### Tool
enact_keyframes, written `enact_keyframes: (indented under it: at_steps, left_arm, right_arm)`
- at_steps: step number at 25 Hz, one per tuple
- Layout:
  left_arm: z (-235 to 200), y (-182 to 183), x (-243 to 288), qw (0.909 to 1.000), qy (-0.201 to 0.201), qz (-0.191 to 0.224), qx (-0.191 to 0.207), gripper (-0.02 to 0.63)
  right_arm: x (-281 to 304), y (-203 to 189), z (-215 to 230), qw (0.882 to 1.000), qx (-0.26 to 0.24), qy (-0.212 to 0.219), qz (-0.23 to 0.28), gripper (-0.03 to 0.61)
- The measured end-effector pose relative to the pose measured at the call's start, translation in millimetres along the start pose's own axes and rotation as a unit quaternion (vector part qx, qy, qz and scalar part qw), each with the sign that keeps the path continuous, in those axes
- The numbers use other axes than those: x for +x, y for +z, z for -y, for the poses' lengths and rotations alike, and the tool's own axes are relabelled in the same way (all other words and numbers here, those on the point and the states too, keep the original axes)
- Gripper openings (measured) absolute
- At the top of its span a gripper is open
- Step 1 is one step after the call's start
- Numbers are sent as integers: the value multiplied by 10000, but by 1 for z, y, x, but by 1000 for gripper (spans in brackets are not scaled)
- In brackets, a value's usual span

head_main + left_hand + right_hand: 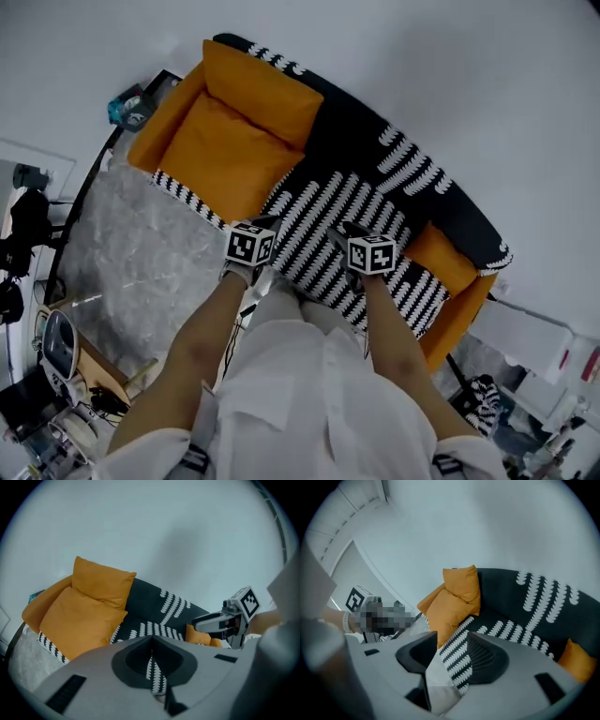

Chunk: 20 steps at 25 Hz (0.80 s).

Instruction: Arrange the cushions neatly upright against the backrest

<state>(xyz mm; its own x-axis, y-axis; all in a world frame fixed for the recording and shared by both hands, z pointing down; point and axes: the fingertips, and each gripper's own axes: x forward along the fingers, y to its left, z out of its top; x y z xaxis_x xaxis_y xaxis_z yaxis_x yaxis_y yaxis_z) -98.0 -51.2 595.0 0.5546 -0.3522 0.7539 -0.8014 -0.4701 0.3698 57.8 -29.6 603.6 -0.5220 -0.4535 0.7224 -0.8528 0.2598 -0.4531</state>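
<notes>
My left gripper (151,643) has its jaws clenched. The right gripper (454,656) is released, with the patterned cushion (328,220) showing between its jaws. That cushion lies down in front of the backrest (375,117). One orange cushion (267,94) leans against the backrest, and another (220,155) lies flat before it. I judge most of the work remains. There is free room above the backrest, with the wall (469,75) close behind it.

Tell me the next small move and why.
Probably carry the open right gripper toward the small orange fabric cushion at the right end of the sofa: it appears slumped low by the armrest, while the other orange cushion already stands against the backrest.
</notes>
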Motion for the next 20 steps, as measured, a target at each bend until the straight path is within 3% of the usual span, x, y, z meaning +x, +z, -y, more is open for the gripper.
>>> enact_keyframes:
  at_steps: [5,11,16,20]
  left_arm:
    - [-1,-6,-21,9996,187,170,-153,14]
    - [-49,9,-47,9977,402,389,-373,15]
    - [-112,37,-47,9973,472,405,-399,15]
    - [-159,56,-30,9989,311,99,-331,15]
  right_arm:
    - [10,23,-21,9991,-257,310,117,213]
    - [35,48,-44,9988,-259,416,60,224]
    - [70,62,-33,9997,98,216,-63,232]
    - [119,76,-24,9974,659,108,-255,235]
